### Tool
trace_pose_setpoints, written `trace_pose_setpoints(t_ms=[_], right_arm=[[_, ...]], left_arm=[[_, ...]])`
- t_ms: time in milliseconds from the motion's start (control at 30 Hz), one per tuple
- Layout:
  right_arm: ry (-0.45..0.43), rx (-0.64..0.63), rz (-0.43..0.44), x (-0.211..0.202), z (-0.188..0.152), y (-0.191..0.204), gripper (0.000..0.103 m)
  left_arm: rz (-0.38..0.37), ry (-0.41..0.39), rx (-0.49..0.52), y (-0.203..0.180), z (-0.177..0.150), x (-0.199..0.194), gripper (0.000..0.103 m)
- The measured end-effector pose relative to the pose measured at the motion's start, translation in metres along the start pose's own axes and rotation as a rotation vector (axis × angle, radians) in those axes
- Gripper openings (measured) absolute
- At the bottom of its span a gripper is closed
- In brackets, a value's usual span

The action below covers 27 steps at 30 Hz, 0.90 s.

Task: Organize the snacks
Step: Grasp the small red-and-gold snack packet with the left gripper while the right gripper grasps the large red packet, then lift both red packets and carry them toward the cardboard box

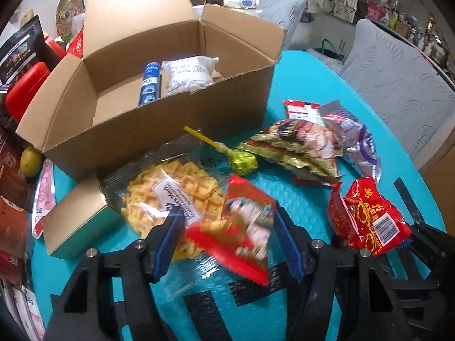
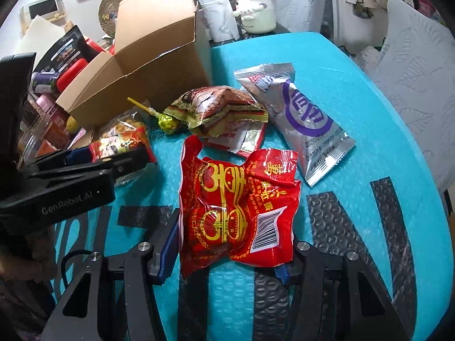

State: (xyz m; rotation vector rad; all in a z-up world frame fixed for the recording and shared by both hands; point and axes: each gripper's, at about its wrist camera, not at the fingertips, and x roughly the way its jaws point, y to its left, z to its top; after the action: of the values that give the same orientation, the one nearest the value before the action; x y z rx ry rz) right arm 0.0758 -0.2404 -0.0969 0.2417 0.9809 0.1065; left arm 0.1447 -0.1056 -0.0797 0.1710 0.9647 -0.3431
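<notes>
Red foil snack packet with a cartoon figure [image 1: 241, 227] sits pinched between the left gripper [image 1: 227, 244] pads, apparently lifted clear of the clear-wrapped waffle biscuit [image 1: 167, 193], likely bound for the open brown cardboard box [image 1: 148, 91] at eleven o'clock. From the right wrist, the right gripper [image 2: 227, 253] clamps a crinkled red bag with gold lettering [image 2: 236, 204]; the silver pouch with purple logo [image 2: 301, 119] lies at one o'clock on the teal bubble-wrap mat [image 2: 355, 91].
</notes>
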Motion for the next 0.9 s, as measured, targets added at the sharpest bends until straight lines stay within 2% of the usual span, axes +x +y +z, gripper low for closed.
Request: trace_pose_setpoints(t_ms=[67, 100, 400, 667, 900], right_arm=[[-0.001, 0.003, -0.002, -0.001, -0.001, -0.001, 0.054], [-0.002, 0.005, -0.004, -0.002, -0.001, -0.002, 0.054], [-0.013, 0.017, 0.003, -0.013, -0.013, -0.003, 0.054], [-0.007, -0.005, 0.032, -0.026, -0.035, 0.011, 0.053], [0.01, -0.051, 0.034, -0.038, -0.056, 0.027, 0.053]], left_arm=[[-0.028, -0.008, 0.004, -0.001, -0.003, 0.0, 0.04], [-0.035, -0.008, 0.008, -0.002, -0.005, -0.001, 0.037], [-0.102, 0.026, 0.01, -0.003, -0.028, -0.016, 0.037], [-0.128, 0.073, 0.005, 0.002, -0.064, -0.035, 0.037], [-0.141, 0.116, 0.048, -0.001, -0.09, -0.039, 0.037]])
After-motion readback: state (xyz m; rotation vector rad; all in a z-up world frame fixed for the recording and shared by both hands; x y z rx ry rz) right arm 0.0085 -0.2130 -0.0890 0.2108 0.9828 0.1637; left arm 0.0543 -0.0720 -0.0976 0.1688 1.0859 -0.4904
